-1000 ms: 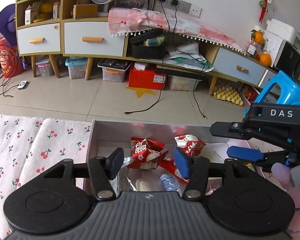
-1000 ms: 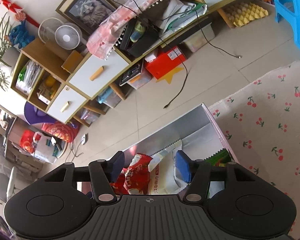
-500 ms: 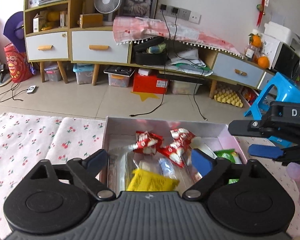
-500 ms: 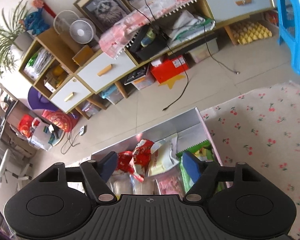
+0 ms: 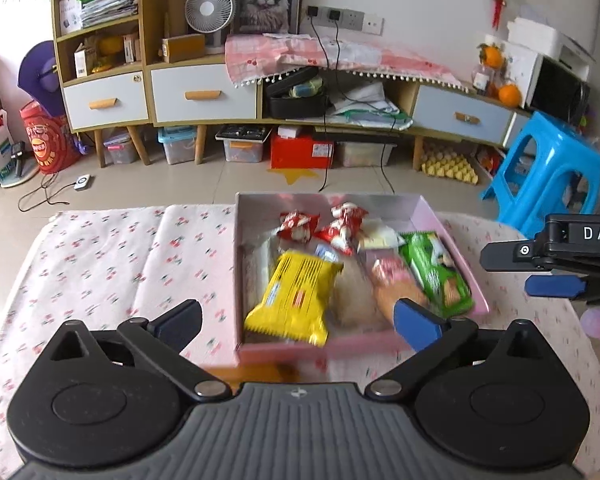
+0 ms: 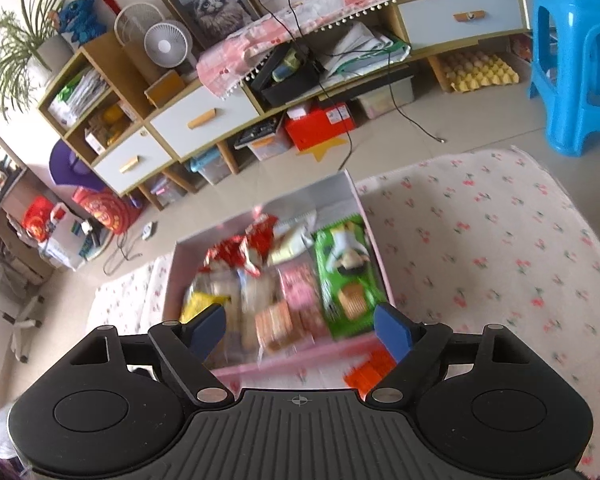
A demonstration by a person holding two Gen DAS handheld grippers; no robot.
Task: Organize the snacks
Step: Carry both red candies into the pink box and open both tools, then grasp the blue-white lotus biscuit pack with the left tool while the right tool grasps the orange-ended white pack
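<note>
A pink box [image 5: 456,256] sits on a cloth printed with cherries [image 5: 112,264], and the snacks lie packed inside it. In the left wrist view a yellow packet [image 5: 296,296] lies at the near left of the box, with two red-and-white packets [image 5: 324,228] toward the far end, a green cracker packet [image 5: 436,272] along the right wall, and a pale bag and a pink-topped packet between them; motion blur softens the near part of the box. The left gripper [image 5: 296,322] hangs above the near edge of the box with its jaws spread wide and nothing between them. The right gripper [image 6: 300,330] is likewise wide open and empty, held over the near edge of the same box; from its camera the green cracker packet [image 6: 346,280] lies along the right side and the red-and-white packets [image 6: 240,248] toward the far end. A small orange thing [image 6: 368,372], too blurred to identify, lies on the cloth just outside the near wall. In the left view the right gripper [image 5: 556,268] shows at the right edge, apart from the box. Beyond the cloth stand a low cabinet [image 5: 204,96] and a blue stool [image 5: 548,172].
</note>
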